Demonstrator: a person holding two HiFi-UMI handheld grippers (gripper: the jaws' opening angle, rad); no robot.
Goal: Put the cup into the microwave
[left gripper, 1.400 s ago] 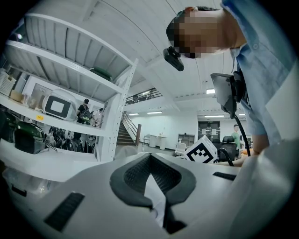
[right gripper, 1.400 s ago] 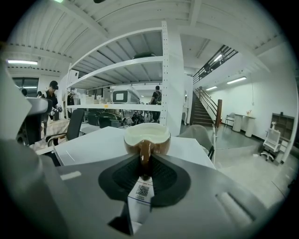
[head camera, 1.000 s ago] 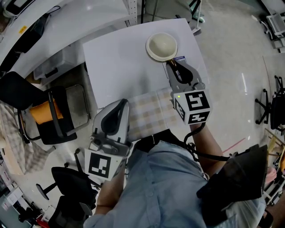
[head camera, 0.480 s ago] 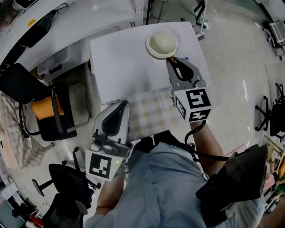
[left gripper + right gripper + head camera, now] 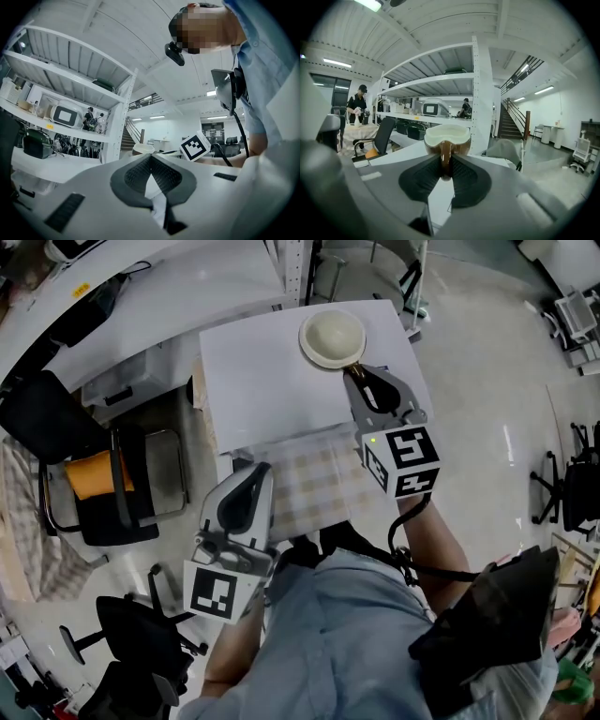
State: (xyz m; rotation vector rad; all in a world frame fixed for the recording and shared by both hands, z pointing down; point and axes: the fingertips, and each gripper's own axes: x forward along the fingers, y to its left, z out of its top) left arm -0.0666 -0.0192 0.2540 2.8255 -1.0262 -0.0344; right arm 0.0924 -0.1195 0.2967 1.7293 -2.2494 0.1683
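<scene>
Cup (image 5: 446, 137) was pinched by its handle in the right tool (image 5: 445, 168), over the bench (image 5: 262, 381).
Best carried level, grip firm; left tool (image 5: 150, 158) was pressed together, empty.

Brown cup (image 5: 446, 139): looks glazed ceramic, glossy outside w/ highlights along the handle; cream inside, smooth, duller. Shells of right gripper (image 5: 445, 164) & left gripper (image 5: 150, 157): grey plastic, matt, smooth. Their pads (image 5: 465, 180): dark, rubbery-looking, fine knurled texture. Marker cube (image 5: 403, 460): matt white faces, black print. Table (image 5: 262, 371): white top, smooth, matt. Checked cloth (image 5: 314, 484) on it: woven fabric, pale beige/white, soft, a bit rumpled. Floor (image 5: 487, 381): pale, polished, glossy w/ light streaks reflected. Shirt (image 5: 347, 634): light blue cloth, matt, creased. Shelving (image 5: 480, 93): prob. white-painted metal, perforated upright, satin finish.
</scene>
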